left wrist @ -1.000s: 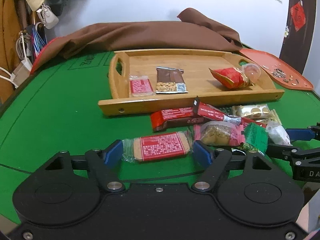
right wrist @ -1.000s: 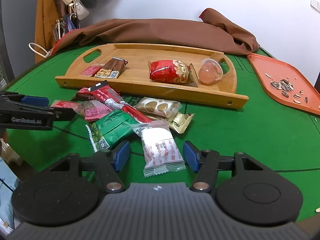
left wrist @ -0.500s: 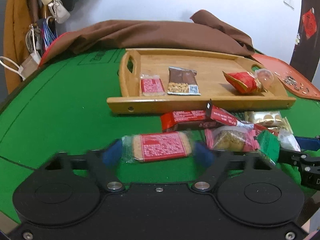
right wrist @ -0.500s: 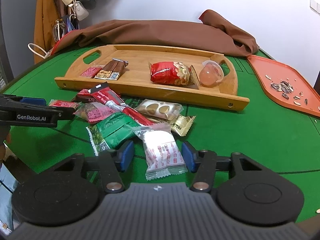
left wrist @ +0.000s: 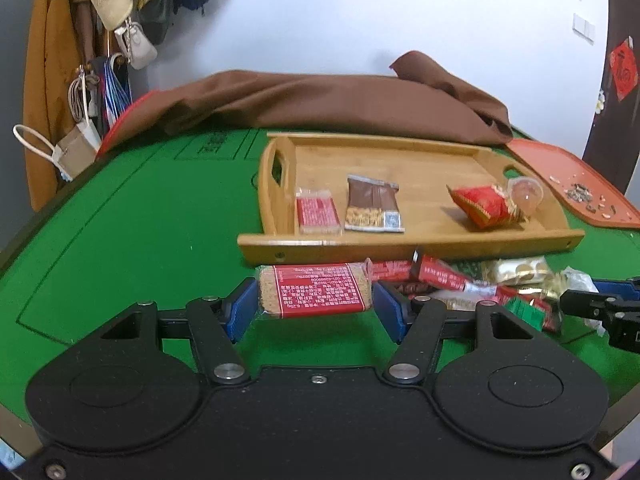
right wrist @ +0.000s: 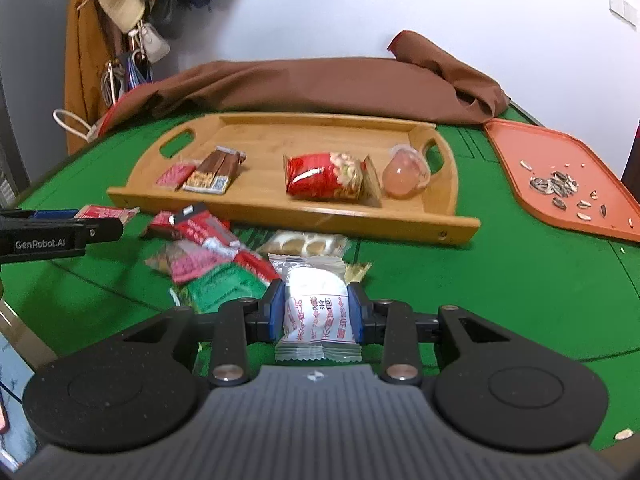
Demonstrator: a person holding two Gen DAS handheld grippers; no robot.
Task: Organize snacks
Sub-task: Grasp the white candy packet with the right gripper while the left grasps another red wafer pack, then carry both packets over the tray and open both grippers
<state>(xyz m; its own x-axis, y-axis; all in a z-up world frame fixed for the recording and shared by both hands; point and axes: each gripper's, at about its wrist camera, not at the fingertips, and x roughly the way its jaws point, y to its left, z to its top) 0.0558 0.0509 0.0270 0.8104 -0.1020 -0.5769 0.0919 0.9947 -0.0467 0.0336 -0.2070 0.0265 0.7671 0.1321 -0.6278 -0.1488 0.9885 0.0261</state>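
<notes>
Over the green table we hold two snacks: our left gripper is clamped on a red-labelled cracker bar just short of the wooden tray, and our right gripper pinches a white packet beside the loose snack pile.

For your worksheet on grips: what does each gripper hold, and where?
Left gripper: red cracker pack, by its short ends. Right gripper: white candy packet, by its sides.
</notes>
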